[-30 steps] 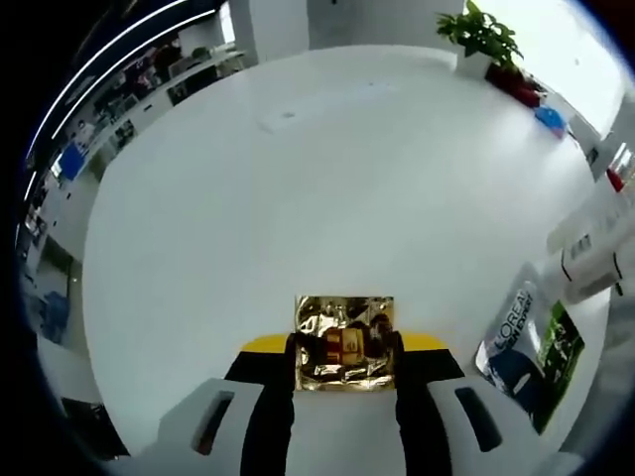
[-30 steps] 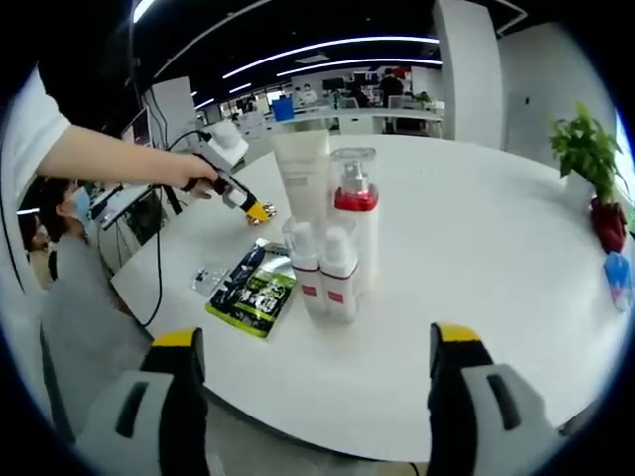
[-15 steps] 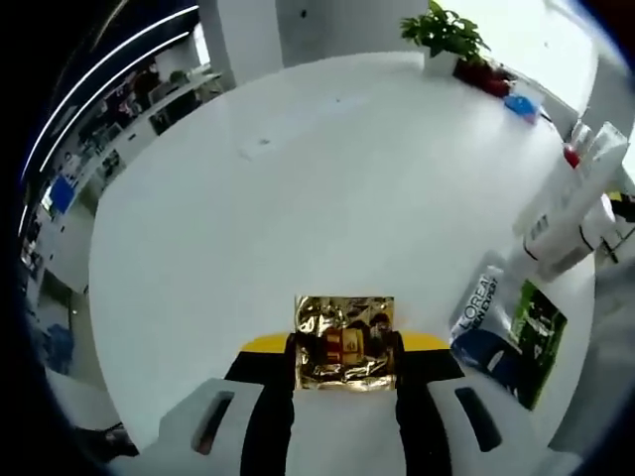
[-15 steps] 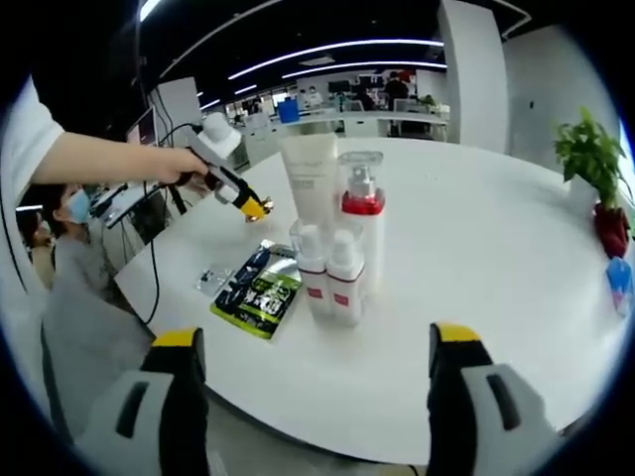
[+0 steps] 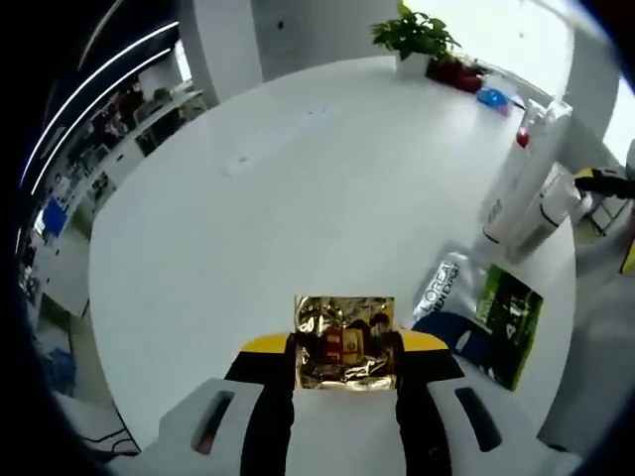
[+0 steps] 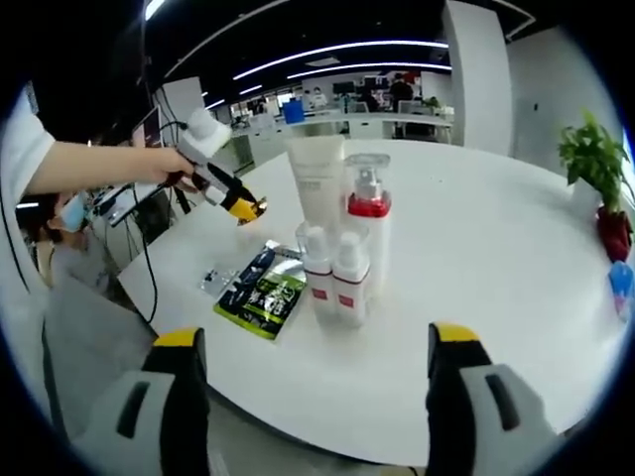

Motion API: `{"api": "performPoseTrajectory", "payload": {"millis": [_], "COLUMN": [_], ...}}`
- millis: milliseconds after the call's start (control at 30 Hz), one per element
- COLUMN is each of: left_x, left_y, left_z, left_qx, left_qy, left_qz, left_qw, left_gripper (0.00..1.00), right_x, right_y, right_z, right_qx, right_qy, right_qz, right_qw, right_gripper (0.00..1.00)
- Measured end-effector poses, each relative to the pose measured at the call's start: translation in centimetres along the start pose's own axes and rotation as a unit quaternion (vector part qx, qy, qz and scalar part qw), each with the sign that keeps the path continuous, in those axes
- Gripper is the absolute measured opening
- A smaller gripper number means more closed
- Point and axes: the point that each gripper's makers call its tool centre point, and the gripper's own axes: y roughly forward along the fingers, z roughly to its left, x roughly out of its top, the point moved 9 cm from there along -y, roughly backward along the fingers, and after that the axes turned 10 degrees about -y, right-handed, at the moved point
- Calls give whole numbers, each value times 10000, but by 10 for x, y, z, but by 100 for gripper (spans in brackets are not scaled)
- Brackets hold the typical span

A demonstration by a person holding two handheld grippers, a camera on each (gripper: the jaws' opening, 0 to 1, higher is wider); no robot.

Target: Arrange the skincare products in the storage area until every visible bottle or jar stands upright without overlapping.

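Observation:
My left gripper (image 5: 344, 342) is shut on a crinkled gold foil sachet (image 5: 344, 340), held above the white table (image 5: 298, 188). The right gripper view catches that left gripper (image 6: 242, 208) in the air left of the bottles, a hand gripping it. Standing upright in a tight group are a tall white tube (image 6: 318, 183), a clear pump bottle with a red collar (image 6: 368, 223) and two small white bottles with red labels (image 6: 337, 278). A black-and-green sachet (image 6: 260, 294) lies flat beside them. My right gripper (image 6: 310, 382) is open at the table's near edge.
A potted plant (image 6: 592, 159) with red pots stands at the table's far right, with a blue item (image 6: 623, 281) near it. A seated person (image 6: 69, 223) is at the left beyond the table. Bare white tabletop (image 6: 476, 258) stretches right of the bottles.
The left gripper with the gold sachet has lifted and swung toward the bottles, which now sit further in from the right in its view. The right gripper has hardly moved.

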Motion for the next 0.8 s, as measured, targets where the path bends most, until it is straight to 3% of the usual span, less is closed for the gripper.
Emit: {"api": "performPoseTrajectory", "payload": {"millis": [800], "left_x": [-11], "left_y": [-46], "left_z": [-61], "left_qx": [-334], "left_qy": [581], "left_qz": [-366], "left_qw": [9971], "left_gripper": [36], "right_x": [6], "right_y": [-4], "right_z": [2], "right_qx": [-31], "right_qy": [-94], "right_qz": [-242], "right_qw": [9997], "right_gripper": [82]}}
